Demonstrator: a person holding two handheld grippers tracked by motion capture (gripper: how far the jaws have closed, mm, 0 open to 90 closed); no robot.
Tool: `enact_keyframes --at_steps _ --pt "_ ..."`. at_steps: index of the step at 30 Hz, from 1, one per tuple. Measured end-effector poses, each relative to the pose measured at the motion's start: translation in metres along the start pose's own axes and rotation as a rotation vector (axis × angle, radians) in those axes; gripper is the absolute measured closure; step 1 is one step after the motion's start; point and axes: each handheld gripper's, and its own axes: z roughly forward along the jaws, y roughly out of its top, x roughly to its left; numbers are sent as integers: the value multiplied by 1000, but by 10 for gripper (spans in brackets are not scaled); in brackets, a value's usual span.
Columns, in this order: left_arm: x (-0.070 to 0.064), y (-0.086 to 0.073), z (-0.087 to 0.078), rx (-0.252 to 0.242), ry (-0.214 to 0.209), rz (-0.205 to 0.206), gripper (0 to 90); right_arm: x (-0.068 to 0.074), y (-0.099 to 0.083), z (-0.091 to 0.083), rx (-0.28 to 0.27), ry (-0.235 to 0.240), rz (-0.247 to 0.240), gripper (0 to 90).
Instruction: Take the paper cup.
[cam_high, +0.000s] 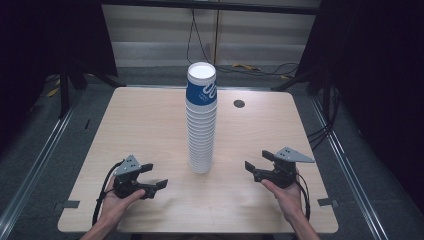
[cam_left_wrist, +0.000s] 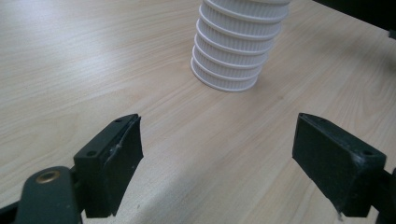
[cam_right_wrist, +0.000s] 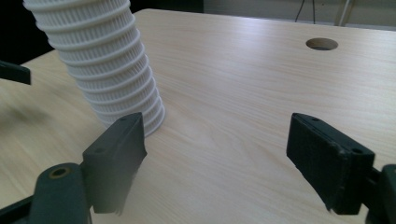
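A tall stack of white paper cups, the top one printed blue, stands upside down in the middle of the wooden table. My left gripper rests low at the front left of the stack, open, jaws empty. My right gripper sits at the front right, also open and empty. In the left gripper view the stack's ribbed base lies ahead beyond the gap between the jaws. The right gripper view has the stack ahead at the left, behind the left jaw, and its own gripper wide apart.
A round cable hole is in the table behind the stack to the right; it appears as the hole in the right gripper view. Dark curtains flank the table and cables lie on the floor beyond the far edge.
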Motion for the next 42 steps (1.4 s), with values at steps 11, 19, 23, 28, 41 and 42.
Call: enact_keyframes --at_steps 11,19,23,28,41,42 --pt "-2 0 -7 -11 9 12 161 9 20 -5 9 87 -24 265" --pt "-2 -1 -7 -6 2 11 161 21 68 -8 -85 124 -91 249" --pt "-2 -1 -6 -4 -2 18 161 25 79 -2 -95 154 -106 246" --pt "-3 -1 -6 -12 -16 18 161 36 85 7 -86 192 -114 226" --pt "-4 -1 -5 14 -34 33 161 50 133 7 -92 279 -157 182" --pt "-4 -1 -5 14 -30 33 161 51 136 6 -100 283 -156 191"
